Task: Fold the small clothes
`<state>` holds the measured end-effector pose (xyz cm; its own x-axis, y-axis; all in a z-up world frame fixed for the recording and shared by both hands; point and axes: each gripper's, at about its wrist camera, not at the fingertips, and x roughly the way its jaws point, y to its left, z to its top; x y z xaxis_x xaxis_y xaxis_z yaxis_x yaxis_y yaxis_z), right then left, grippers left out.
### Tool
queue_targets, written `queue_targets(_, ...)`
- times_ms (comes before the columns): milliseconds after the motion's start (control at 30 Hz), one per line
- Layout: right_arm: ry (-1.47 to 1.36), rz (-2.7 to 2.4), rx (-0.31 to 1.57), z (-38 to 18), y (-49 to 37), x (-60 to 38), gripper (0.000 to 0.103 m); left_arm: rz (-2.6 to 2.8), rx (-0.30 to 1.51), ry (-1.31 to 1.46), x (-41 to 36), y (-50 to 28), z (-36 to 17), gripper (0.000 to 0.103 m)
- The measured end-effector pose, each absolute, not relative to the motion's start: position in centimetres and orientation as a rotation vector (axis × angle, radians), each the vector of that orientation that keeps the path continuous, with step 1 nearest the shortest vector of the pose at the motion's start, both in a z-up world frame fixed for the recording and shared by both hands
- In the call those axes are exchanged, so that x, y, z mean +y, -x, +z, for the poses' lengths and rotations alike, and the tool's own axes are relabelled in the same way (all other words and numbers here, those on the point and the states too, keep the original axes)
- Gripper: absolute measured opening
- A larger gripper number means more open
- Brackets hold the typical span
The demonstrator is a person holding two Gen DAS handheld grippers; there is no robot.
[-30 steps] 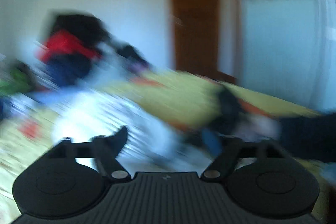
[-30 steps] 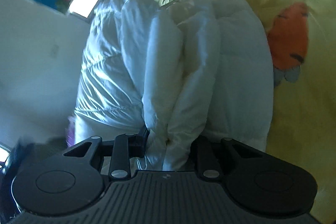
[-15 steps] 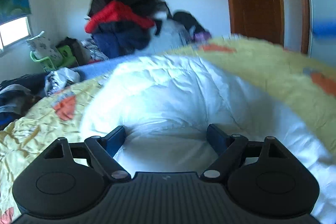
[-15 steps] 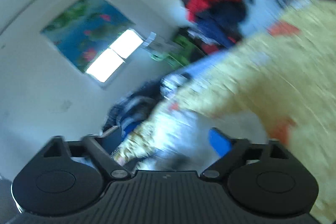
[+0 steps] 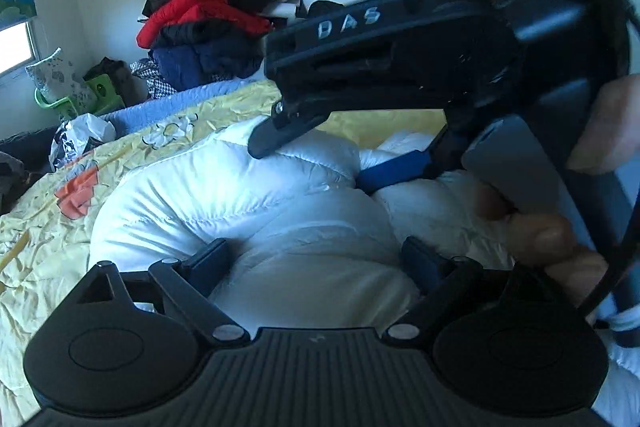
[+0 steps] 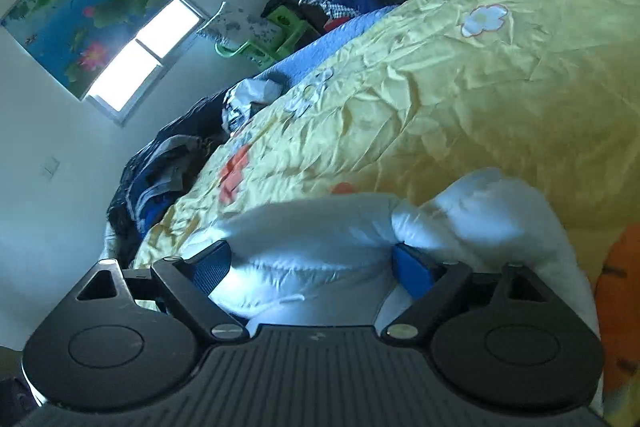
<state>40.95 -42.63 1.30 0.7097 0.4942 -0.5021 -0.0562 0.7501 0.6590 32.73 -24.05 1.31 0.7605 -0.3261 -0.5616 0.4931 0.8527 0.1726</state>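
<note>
Both grippers stand wide open over a white puffer jacket (image 5: 248,203) on the yellow bedspread (image 6: 460,99). The left gripper (image 5: 316,259) and right gripper (image 6: 312,259) each straddle padding without clamping it.

White puffy quilted jacket (image 5: 248,203) — bunched, folded over itself — lying on yellow floral bedspread (image 5: 48,239).

A bed is seen, covered w/ a crumpled yellow bedspread (image 5: 36,251) printed w/ orange and white flowers. A puffy white jacket (image 5: 224,199) is laid directly on it, bunched into rolls, near the front edge. At the far side a blue edge strip (image 6: 320,51) is shown along the spread. A crumpled white bag (image 5: 82,135) is seen at that far edge; whether it is resting on the bed can't be told.
</note>
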Motion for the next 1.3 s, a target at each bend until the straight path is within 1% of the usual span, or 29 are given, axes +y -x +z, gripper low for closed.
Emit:
queue_targets(67, -0.636, 0.336, 0.723, 0.4, -41.6, -42.5, 0.085, -0.437, 0.529, -0.35, -24.3, -32.7, 0.7, 0.093)
queue_targets(133, -0.63, 0.335, 0.724, 0.0, -42.0, -42.7, 0.079, -0.422, 0.519, -0.378, -24.8, -33.0, 0.1, 0.093)
queue_targets(300, -0.59, 0.281, 0.701, 0.9, -40.6, -42.5, 0.077, -0.411, 0.496, -0.388, -24.4, -32.1, 0.8, 0.094)
queue_targets(367, -0.626, 0.234, 0.681, 2.2, -38.3, -43.1, 0.081, -0.382, 0.436, -0.356, -22.7, -30.0, 2.4, 0.094)
queue_targets(433, -0.672, 0.258, 0.639, 3.7, -34.7, -44.8, 0.091, -0.376, 0.35, -0.286, -19.6, -27.3, 4.3, 0.096)
queue_targets(467, -0.684, 0.274, 0.621, 4.2, -33.1, -45.9, 0.093, -0.382, 0.333, -0.226, -17.7, -26.4, 5.2, 0.101)
queue_targets(500, -0.686, 0.271, 0.616, 4.6, -31.5, -47.0, 0.095, -0.39, 0.334, -0.152, -15.7, -25.7, 5.7, 0.103)
queue_targets(567, -0.684, 0.241, 0.635, 4.7, -29.2, -49.1, 0.097, -0.385, 0.405, -0.001, -12.0, -25.7, 5.8, 0.103)
queue_targets(700, -0.66, 0.12, 0.721, 2.9, -27.5, -52.0, 0.095, -0.343, 0.675, 0.288, -7.5, -28.4, 3.0, 0.103)
queue_targets(867, -0.715, 0.16, 0.802, 0.5, -28.3, -51.9, 0.093, -0.489, 0.774, 0.537, -6.1, -29.6, 1.2, 0.103)
queue_targets(933, -0.752, 0.189, 0.813, -0.3, -28.8, -51.7, 0.084, -0.539, 0.824, 0.592, -6.2, -30.6, 0.5, 0.103)
queue_targets(1000, -0.772, 0.21, 0.814, -0.5, -29.6, -51.5, 0.077, -0.543, 0.856, 0.579, -6.7, -31.2, 0.1, 0.103)
queue_targets(1133, -0.79, 0.26, 0.841, -0.8, -30.4, -50.7, 0.074, -0.563, 0.906, 0.605, -7.4, -32.0, -1.2, 0.101)
queue_targets(1167, -0.775, 0.27, 0.849, -0.8, -30.5, -50.2, 0.072, -0.56, 0.909, 0.598, -7.5, -32.0, -1.2, 0.095)
queue_targets(1200, -0.764, 0.275, 0.857, -0.6, -30.7, -49.9, 0.067, -0.556, 0.904, 0.594, -7.6, -31.9, -1.1, 0.091)
queue_targets(1233, -0.766, 0.278, 0.869, -0.7, -30.8, -49.6, 0.059, -0.551, 0.9, 0.585, -7.7, -31.8, -1.0, 0.083)
queue_targets(1267, -0.785, 0.284, 0.879, -0.8, -31.0, -49.4, 0.054, -0.545, 0.895, 0.565, -7.8, -31.8, -0.7, 0.072)
queue_targets(1300, -0.809, 0.291, 0.877, -1.0, -31.2, -49.2, 0.045, -0.542, 0.887, 0.542, -8.0, -31.7, -0.1, 0.067)
